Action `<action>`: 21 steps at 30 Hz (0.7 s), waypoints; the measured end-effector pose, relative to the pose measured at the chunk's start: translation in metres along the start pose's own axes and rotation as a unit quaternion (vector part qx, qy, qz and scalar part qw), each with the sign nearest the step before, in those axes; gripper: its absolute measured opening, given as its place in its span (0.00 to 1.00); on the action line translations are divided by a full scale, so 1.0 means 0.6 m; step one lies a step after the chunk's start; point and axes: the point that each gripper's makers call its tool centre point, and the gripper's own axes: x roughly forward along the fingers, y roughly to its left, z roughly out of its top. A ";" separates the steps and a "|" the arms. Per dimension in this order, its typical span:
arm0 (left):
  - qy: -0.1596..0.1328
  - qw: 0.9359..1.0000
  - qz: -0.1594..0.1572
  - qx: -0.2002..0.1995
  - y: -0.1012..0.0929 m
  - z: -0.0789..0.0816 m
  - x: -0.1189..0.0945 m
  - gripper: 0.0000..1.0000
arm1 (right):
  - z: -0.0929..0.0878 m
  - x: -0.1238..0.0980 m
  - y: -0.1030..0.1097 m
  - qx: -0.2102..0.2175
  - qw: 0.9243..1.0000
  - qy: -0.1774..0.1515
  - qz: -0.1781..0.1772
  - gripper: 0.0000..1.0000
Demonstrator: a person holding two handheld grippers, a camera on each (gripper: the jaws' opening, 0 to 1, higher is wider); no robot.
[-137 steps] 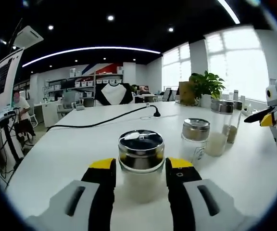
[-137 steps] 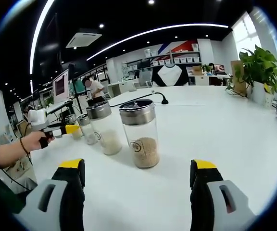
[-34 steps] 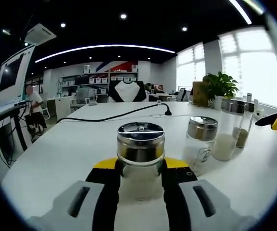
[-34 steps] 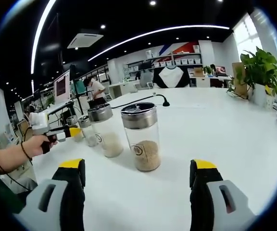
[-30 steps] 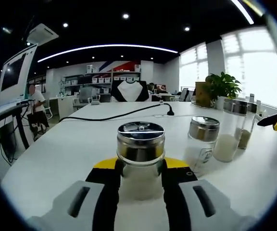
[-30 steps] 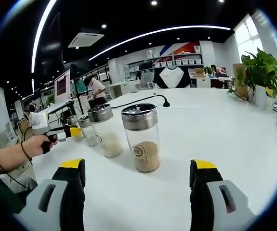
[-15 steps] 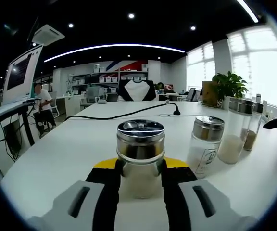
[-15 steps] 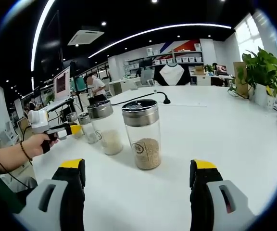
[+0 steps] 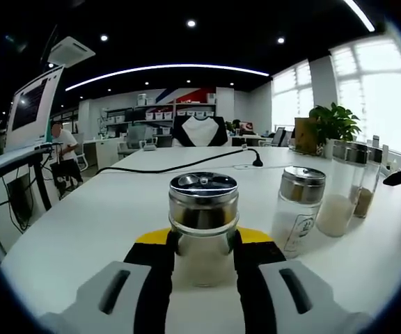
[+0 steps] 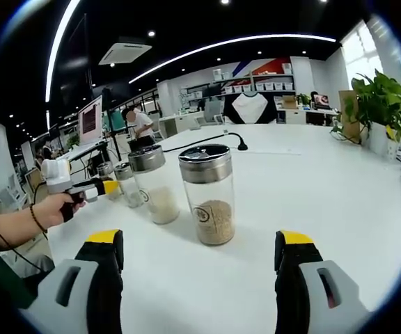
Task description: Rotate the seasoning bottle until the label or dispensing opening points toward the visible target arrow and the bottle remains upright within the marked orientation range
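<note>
Left gripper: jaws pinch the seasoning bottle, upright on the table.
Right gripper: jaws spread wide, apart from the nearest jar.

Both views look low across the white table, sharing the bottle row from opposite ends.

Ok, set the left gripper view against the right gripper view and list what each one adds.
Left gripper view: the left hand-held gripper clamped on the seasoning bottle, lid top visible. Right gripper view: the right hand-held gripper open above the white table, plus a hand holding the left one. Both: the lidded jars, black cable, plant and that table.
</note>
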 end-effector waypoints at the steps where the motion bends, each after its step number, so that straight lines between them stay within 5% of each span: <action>1: -0.001 1.000 -0.001 0.005 0.000 0.000 0.000 0.35 | 0.000 0.000 0.000 0.000 1.000 0.000 0.000 0.92; 3: 0.015 0.998 -0.002 0.054 0.001 -0.003 -0.002 0.36 | 0.000 0.000 -0.001 0.000 1.000 0.001 -0.001 0.92; 5: -0.011 0.999 -0.003 0.046 -0.001 0.013 -0.005 0.44 | 0.000 -0.001 -0.002 0.000 1.000 0.000 -0.003 0.92; 8: 0.010 0.999 -0.003 0.035 0.008 0.002 -0.008 0.58 | -0.001 0.000 -0.003 0.001 1.000 0.001 -0.004 0.92; 16: -0.013 0.998 -0.062 0.006 0.001 0.016 -0.022 0.54 | -0.001 0.000 -0.003 0.000 1.000 -0.004 -0.002 0.92; 21: -0.003 0.992 -0.119 0.038 -0.007 0.017 -0.019 0.56 | -0.004 0.000 -0.002 0.000 1.000 -0.005 0.001 0.92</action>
